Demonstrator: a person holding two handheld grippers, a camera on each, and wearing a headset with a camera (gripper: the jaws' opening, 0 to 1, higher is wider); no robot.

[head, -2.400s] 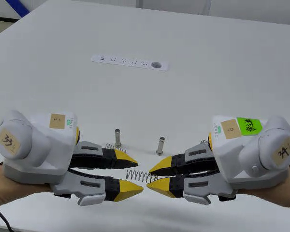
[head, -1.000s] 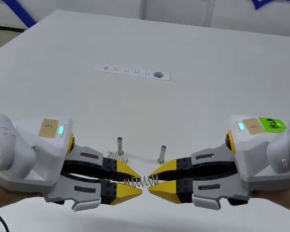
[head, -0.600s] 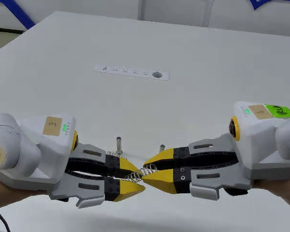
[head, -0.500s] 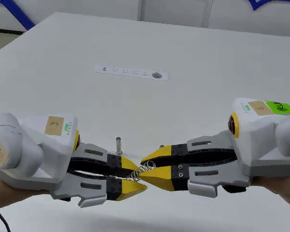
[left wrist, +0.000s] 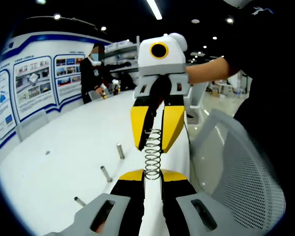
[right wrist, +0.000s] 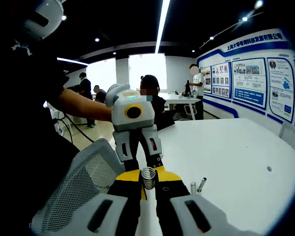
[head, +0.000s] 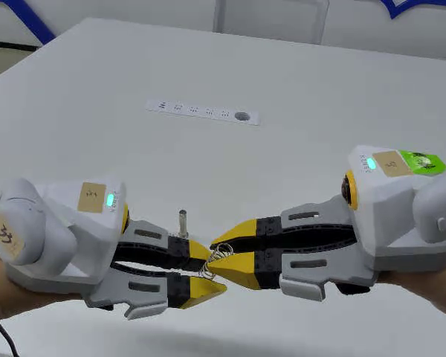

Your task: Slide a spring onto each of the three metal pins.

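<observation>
Left gripper [left wrist: 152,176] and right gripper [left wrist: 153,146] meet tip to tip, low centre of the head view, above the white desk [head: 305,104].

One spring [left wrist: 152,156] bridges them, off the desk.
- Left gripper view: the spring's lower end is pinched between the left gripper's yellow tips at bottom centre. Its upper end sits between the right gripper's yellow tips just above.
- Right gripper view: same spring seen end-on, gripped between that gripper's own tips at bottom centre.
- So both grippers are clamped on the spring, one on each end.

Three metal pins [left wrist: 105,173] stand on the desk left of the spring in the left gripper view, in a diagonal line running to the lower left. In the head view one of them stands upright just above the left gripper's upper jaw.

Right gripper view, lower right: a second spring [right wrist: 193,188] just beside a pin. Can't tell if they touch.

Power strip [head: 202,113] lies in the upper centre of the head view, well apart from the grippers. Mesh chair back [left wrist: 236,167] is at the right of the left gripper view.
</observation>
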